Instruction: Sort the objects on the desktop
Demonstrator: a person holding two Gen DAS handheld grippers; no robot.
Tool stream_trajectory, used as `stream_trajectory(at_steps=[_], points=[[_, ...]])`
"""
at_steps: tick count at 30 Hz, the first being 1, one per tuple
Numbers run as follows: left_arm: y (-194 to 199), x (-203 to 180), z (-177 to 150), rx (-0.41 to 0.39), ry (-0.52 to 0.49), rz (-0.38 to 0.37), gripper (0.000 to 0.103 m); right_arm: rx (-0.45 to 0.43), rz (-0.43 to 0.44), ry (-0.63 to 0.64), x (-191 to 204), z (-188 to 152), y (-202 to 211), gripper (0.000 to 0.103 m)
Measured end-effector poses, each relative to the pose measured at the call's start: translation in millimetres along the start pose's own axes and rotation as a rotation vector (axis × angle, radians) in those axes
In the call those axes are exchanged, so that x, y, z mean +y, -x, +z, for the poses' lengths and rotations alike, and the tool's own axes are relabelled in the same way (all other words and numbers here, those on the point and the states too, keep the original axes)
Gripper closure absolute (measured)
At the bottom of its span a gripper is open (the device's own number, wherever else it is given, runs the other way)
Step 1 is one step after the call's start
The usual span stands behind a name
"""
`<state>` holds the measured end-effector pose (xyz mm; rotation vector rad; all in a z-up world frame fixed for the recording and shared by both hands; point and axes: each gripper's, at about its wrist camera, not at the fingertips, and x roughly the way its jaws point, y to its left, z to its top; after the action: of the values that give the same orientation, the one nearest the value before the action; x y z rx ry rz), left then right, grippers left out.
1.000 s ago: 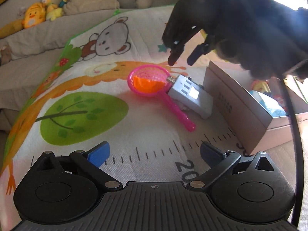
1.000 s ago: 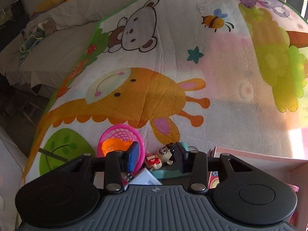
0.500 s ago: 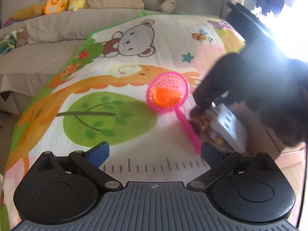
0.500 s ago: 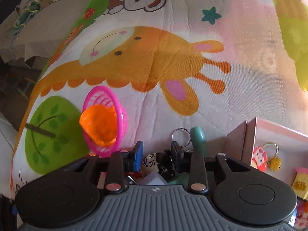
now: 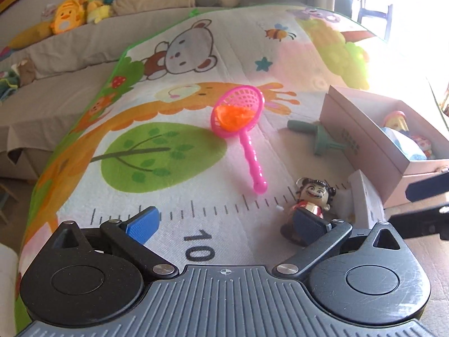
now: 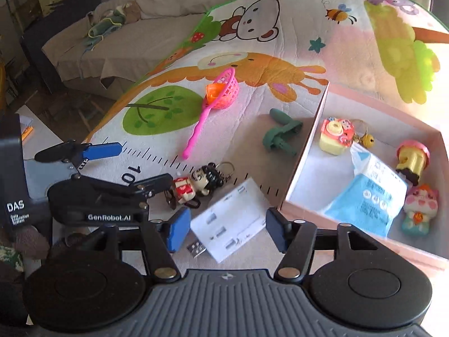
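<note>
A doll keychain (image 5: 311,196) with black hair and a red body lies on the cartoon mat, also in the right wrist view (image 6: 196,186). My left gripper (image 5: 224,224) is open, its right finger touching the doll; it shows in the right wrist view (image 6: 134,165). My right gripper (image 6: 224,230) is open and empty above a white flat box (image 6: 230,221). A pink scoop net (image 5: 238,115) holds an orange piece. A green clip (image 6: 280,137) lies beside the pink box (image 6: 303,151).
The pink box holds a camera toy (image 6: 335,136), a blue packet (image 6: 370,193), a yellow-pink toy (image 6: 412,160) and a cat figure (image 6: 419,207). A small USB plug (image 6: 196,248) lies by the white box. A sofa with plush toys (image 5: 67,19) stands behind the mat.
My right gripper opened, let the doll go and drew back above the white box. My left gripper moved in, its right finger now at the doll.
</note>
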<state>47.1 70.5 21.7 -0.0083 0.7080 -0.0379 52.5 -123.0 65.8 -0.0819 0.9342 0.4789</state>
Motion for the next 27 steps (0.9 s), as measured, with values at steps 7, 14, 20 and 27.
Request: stream_trajectory(at_steps=[7, 14, 20, 27], points=[[17.3, 5.3, -1.8, 0.022, 0.013, 0.102, 0.000, -0.056, 0.017, -0.241, -11.4, -13.9, -42.6, 0.031], [28.5, -10.7, -9.0, 0.027, -0.015, 0.054, 0.000, -0.019, 0.026, -0.093, -10.9, -50.6, -12.4, 0.054], [33.3, -55.6, -11.4, -0.017, -0.105, -0.101, 0.000, -0.053, -0.149, 0.051, -27.0, -95.8, 31.1, 0.055], [4.3, -106.1, -11.6, 0.003, -0.199, -0.103, 0.009, -0.161, -0.184, 0.000, -52.3, -111.9, 56.5, 0.053]])
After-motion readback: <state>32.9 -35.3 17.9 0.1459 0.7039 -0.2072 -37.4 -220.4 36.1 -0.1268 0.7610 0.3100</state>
